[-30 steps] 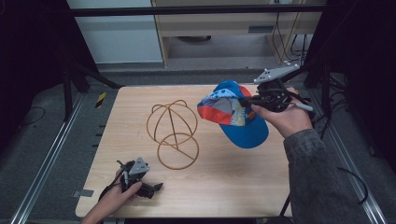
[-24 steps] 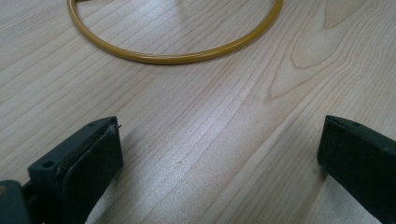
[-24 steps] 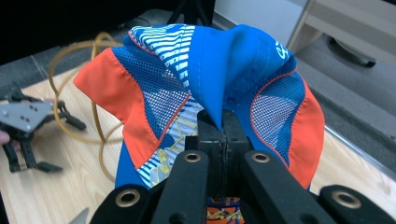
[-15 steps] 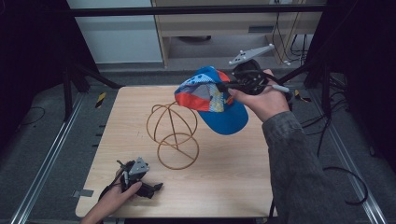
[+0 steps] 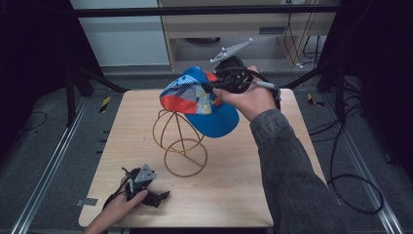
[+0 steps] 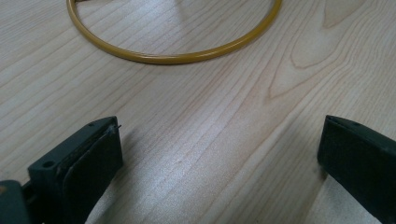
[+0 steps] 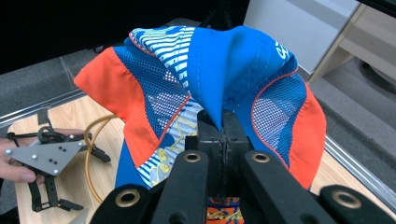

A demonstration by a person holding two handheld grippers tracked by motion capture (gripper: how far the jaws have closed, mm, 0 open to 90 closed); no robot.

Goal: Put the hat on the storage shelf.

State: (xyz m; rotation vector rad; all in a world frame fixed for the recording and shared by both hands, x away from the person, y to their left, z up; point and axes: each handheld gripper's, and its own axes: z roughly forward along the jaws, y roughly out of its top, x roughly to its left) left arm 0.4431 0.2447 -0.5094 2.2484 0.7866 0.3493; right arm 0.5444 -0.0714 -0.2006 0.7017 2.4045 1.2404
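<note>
A blue, orange and striped cap [image 5: 199, 100] [image 7: 224, 70] hangs in the air from my right gripper [image 5: 210, 88] [image 7: 220, 126], which is shut on a fold of its fabric. The cap sits just above and to the right of the top of a gold wire hat stand [image 5: 181, 141] [image 7: 93, 135] at the middle of the table. Whether they touch I cannot tell. My left gripper [image 5: 163, 196] [image 6: 219, 154] rests open on the wood at the front left, jaws wide apart, pointing at the stand's base ring [image 6: 177, 56]. It shows too in the right gripper view [image 7: 86, 179].
The wooden table [image 5: 234, 185] has bare wood to the right of and in front of the stand. Dark frame posts and rails flank it, cables lie on the floor at the right, and a cabinet stands behind.
My right gripper has carried the cap leftward and a little higher, from the table's right side to just over the wire stand. The left gripper has stayed put.
</note>
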